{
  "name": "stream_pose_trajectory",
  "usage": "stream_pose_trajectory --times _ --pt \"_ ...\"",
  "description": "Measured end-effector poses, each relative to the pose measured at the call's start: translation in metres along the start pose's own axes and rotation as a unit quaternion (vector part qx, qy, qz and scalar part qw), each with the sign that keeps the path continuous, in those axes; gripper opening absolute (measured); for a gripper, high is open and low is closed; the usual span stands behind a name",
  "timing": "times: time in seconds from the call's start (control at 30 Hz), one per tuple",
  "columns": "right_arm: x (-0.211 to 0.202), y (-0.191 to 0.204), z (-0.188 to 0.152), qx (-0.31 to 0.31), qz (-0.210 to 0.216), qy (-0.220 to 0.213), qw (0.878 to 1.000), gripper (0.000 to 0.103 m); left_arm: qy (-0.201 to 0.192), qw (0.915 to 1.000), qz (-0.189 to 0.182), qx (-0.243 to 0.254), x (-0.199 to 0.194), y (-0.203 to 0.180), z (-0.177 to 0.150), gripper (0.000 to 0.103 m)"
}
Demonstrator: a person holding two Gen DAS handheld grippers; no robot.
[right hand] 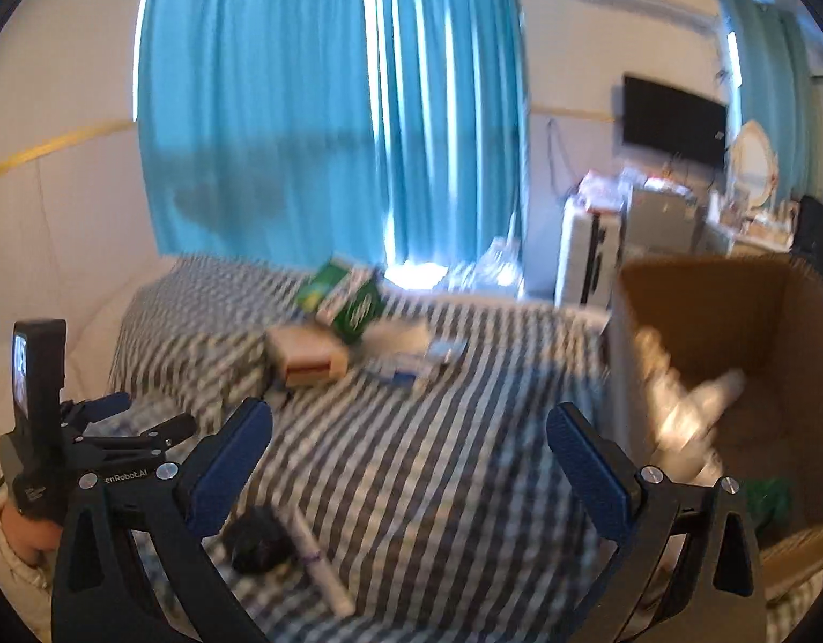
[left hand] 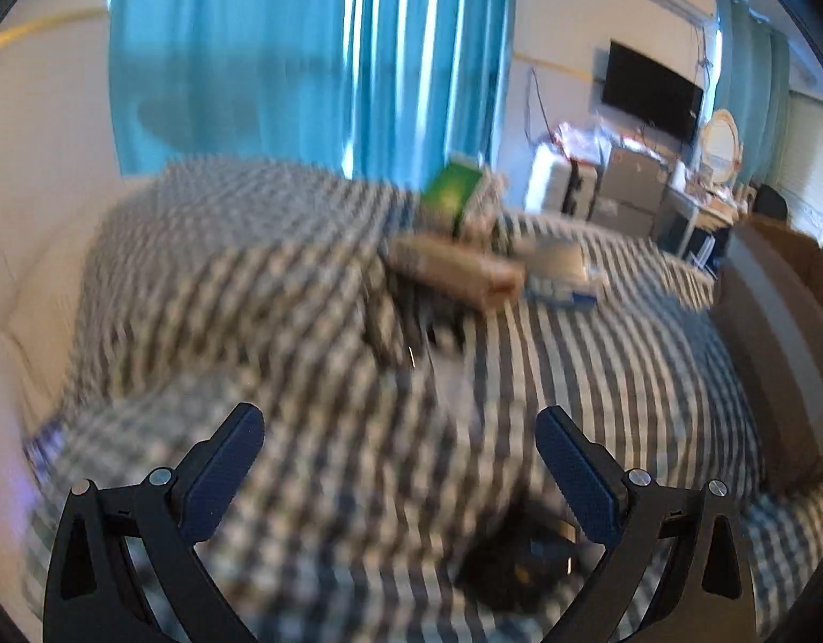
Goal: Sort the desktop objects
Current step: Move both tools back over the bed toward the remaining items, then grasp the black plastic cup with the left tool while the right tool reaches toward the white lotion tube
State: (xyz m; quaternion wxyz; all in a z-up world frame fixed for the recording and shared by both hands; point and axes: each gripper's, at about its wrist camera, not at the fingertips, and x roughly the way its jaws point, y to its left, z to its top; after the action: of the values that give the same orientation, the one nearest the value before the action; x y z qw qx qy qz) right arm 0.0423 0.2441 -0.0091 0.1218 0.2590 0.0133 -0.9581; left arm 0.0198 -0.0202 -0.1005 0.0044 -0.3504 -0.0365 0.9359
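Striped grey-and-white cloth (right hand: 465, 455) covers the surface where a green carton (right hand: 347, 300) and tan box (right hand: 309, 356) lie beside an open cardboard box (right hand: 733, 311), while the left gripper (left hand: 400, 461) and right gripper (right hand: 411, 455) hover with fingers spread wide, empty.

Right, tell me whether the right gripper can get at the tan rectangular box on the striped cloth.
Probably yes. The right gripper has its jaws wide open with nothing between them, and only bare striped cloth lies between it and the tan rectangular box. The green carton leans behind the box, not in front.
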Motion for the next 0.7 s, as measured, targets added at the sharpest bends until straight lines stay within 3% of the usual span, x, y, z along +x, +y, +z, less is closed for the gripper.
stream_pose_trajectory --times 0.13,0.2,0.37,0.5,0.53,0.6,0.7 --pt "0.006 0.012 -0.030 -0.050 -0.010 0.015 0.999 0.102 0.058 0.9964 -0.049 0.037 0.010 -0.014 -0.024 0.103" --pt "0.009 0.020 -0.041 -0.072 -0.007 0.025 0.997 0.102 0.067 0.9947 -0.050 0.060 0.012 -0.025 -0.030 0.103" --pt "0.015 0.021 -0.062 -0.059 0.016 0.057 0.996 0.102 0.094 0.9860 -0.069 0.119 0.018 -0.052 -0.048 0.103" --pt "0.017 0.022 -0.068 -0.060 0.016 0.071 0.996 0.102 0.133 0.9737 -0.053 0.177 0.034 -0.073 -0.061 0.101" --pt "0.018 0.022 -0.069 -0.059 0.015 0.073 0.995 0.102 0.141 0.9714 -0.053 0.184 0.038 -0.076 -0.063 0.096" --pt "0.019 0.022 -0.071 -0.059 0.014 0.078 0.995 0.102 0.153 0.9677 -0.061 0.191 0.045 -0.079 -0.069 0.044" --pt "0.022 0.023 -0.074 -0.060 0.014 0.087 0.994 0.102 0.149 0.9701 -0.062 0.181 0.042 -0.077 -0.068 0.042"
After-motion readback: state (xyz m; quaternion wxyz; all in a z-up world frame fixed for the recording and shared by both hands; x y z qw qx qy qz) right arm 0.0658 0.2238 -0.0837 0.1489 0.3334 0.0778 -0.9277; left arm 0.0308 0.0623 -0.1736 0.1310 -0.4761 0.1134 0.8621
